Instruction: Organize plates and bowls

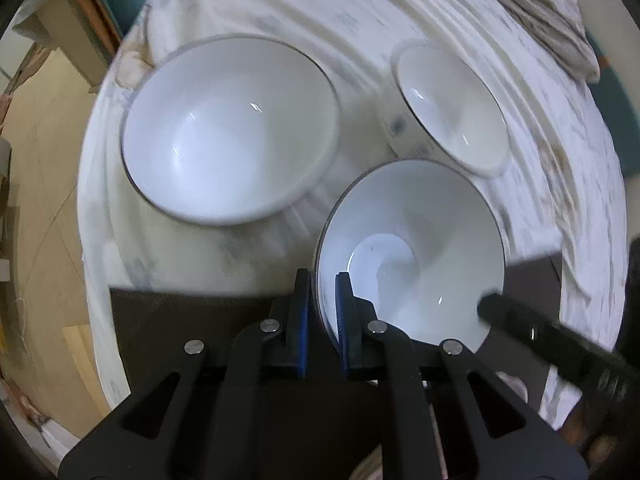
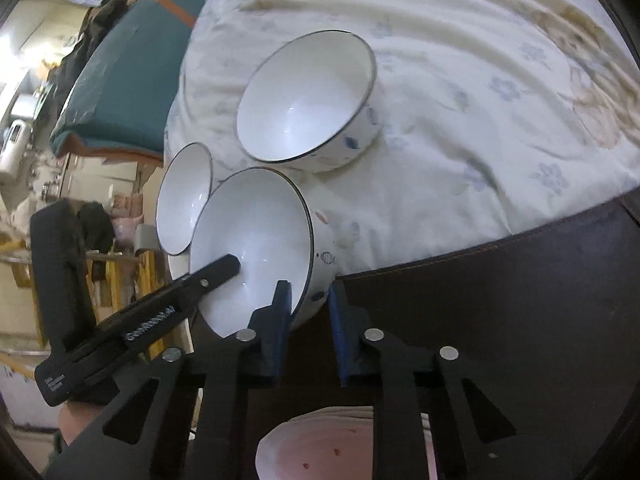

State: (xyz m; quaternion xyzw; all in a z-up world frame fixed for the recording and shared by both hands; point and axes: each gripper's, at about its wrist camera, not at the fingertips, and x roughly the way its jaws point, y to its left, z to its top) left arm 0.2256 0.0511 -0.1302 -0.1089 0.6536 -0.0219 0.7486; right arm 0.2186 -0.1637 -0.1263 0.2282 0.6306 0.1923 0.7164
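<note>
near bowl (image 1: 412, 256): white inside, dark rim, fish prints outside, empty, tilted, between both sets of jaws
left gripper (image 1: 323, 280): jaws clamped on its rim
right gripper (image 2: 310, 292): jaws pinching the opposite wall
big bowl (image 1: 230, 130): empty, ahead-left of left jaws
small bowl (image 1: 452, 106): empty, ahead-right

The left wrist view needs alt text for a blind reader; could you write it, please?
The left claw pinches the dark-edged rim of a tilted white ceramic bowl, with the right claw at its far side. Two more white bowls, one large and one small, sit on a pale floral cloth.
</note>
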